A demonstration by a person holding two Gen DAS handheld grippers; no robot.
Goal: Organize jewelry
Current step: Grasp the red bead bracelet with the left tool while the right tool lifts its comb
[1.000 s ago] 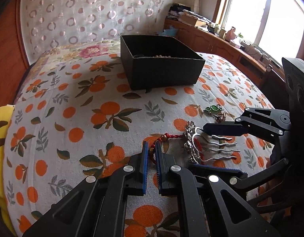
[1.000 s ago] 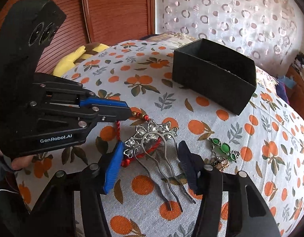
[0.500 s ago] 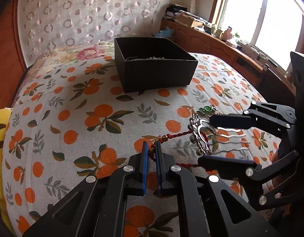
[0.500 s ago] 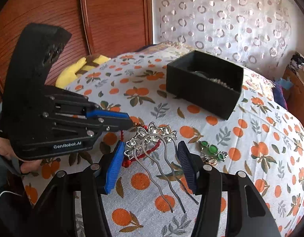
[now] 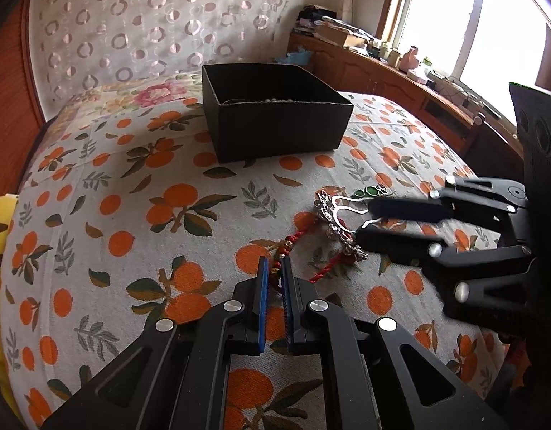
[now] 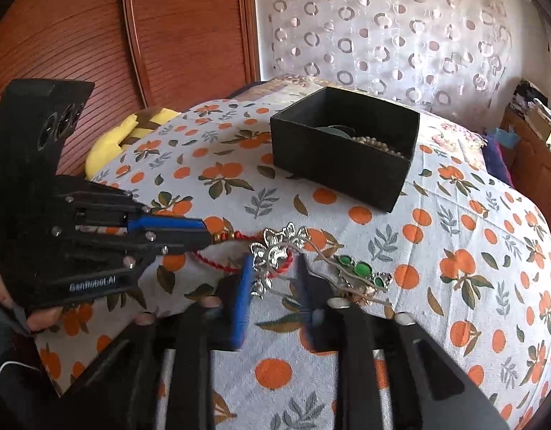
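A silver hair comb [image 6: 277, 251] lies on the orange-print cloth, also seen in the left wrist view [image 5: 334, 220]. My right gripper [image 6: 273, 279] is closing around its prongs, its jaws narrowed with a gap still showing; it also shows in the left wrist view [image 5: 365, 222]. My left gripper [image 5: 274, 268] is shut on a red cord bracelet [image 5: 313, 261] with beads, seen in the right wrist view too [image 6: 232, 238]. A green stone earring [image 6: 361, 270] lies right of the comb. A black box [image 5: 275, 122] holds pearls and other pieces.
The cloth covers a bed with a wooden headboard [image 6: 168, 36] and a yellow pillow [image 6: 114, 139] at the left edge. A cluttered wooden cabinet [image 5: 400, 82] stands under the window on the right.
My right gripper has moved forward over the comb and its jaws have narrowed around the prongs. My left gripper stays shut on the red cord and has lifted slightly.
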